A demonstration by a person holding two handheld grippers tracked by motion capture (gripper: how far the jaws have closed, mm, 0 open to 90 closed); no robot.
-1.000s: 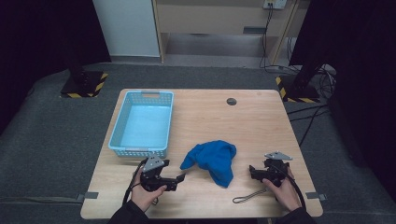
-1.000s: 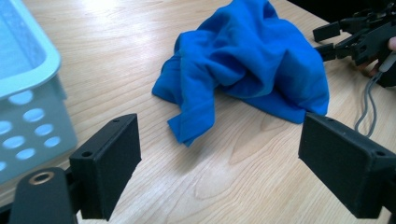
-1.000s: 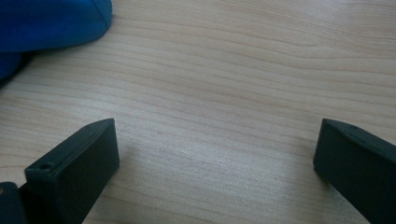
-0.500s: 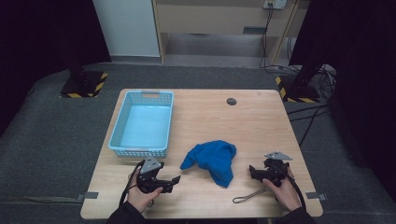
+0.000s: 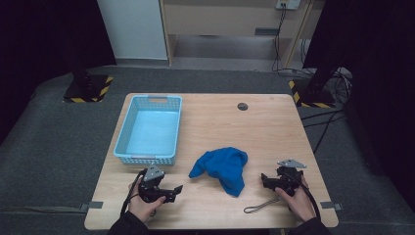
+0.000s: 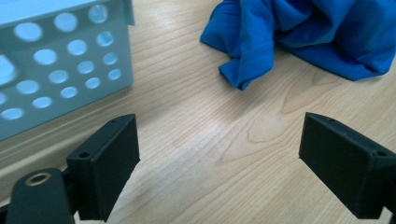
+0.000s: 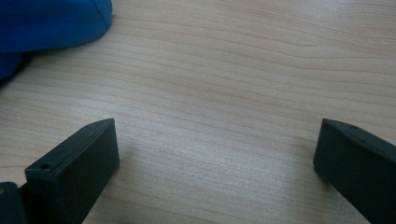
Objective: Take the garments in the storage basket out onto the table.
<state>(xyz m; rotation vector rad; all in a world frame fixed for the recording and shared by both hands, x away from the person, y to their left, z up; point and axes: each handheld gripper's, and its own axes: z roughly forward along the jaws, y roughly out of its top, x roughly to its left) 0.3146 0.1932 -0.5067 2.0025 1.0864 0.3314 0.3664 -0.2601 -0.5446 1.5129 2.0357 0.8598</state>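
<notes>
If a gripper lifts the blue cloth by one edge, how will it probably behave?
The blue cloth lies crumpled in soft folds, so it would likely hang limp and unfold. It looks thin, so probably light. Pushed, it would likely bunch up on the wooden table rather than slide as one piece.

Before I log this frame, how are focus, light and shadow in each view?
High view: table evenly lit, surroundings very dark, picture slightly soft. Left gripper view: blue cloth and basket fairly sharp, faint sheen on the wood, near jaws softer. Right gripper view: wood grain readable, jaws blurred, soft shadows beside them.
</notes>
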